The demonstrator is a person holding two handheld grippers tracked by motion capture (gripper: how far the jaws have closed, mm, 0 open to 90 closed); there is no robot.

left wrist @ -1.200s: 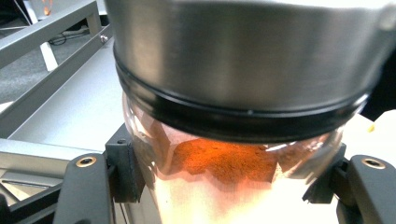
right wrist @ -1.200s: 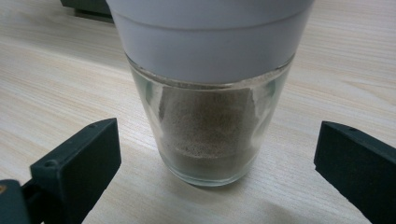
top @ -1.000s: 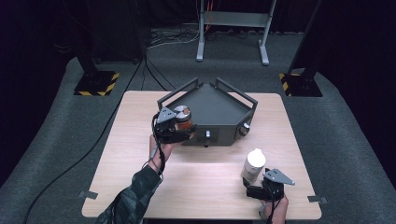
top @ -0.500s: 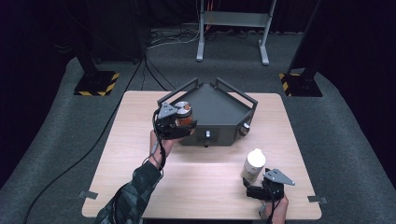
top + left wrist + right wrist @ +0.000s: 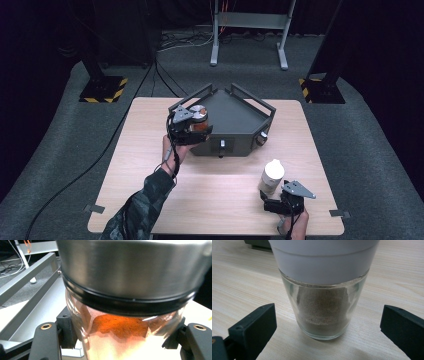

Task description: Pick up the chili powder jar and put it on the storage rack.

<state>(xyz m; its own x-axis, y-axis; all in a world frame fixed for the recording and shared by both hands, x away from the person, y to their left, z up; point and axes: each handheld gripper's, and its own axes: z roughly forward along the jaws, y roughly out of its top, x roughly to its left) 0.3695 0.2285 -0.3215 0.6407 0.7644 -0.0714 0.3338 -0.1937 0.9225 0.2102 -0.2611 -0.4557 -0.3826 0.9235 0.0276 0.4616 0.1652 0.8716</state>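
A glass jar of orange powder [image 5: 120,325] with a steel lid [image 5: 130,272] sits clamped between the jaws of my left gripper [image 5: 120,342]. In the high view the left gripper [image 5: 189,125] holds this jar [image 5: 199,118] at the left corner of a dark three-cornered tray [image 5: 235,112]. A second glass jar [image 5: 323,312] with a white lid and pale brown powder stands on the wooden table. My right gripper [image 5: 329,322] is open around it, both jaws apart from the glass. In the high view that jar [image 5: 271,175] is just beyond the right gripper [image 5: 275,200].
The tray has raised rails [image 5: 27,275] along its sides and knobs [image 5: 262,138] on its front wall. The wooden table [image 5: 215,185] ends close behind the right gripper. Stand feet [image 5: 215,62] and cables lie on the floor beyond.
My left gripper has shifted slightly up and toward the tray with the orange jar in it. The right gripper and the white-lidded jar have stayed put.
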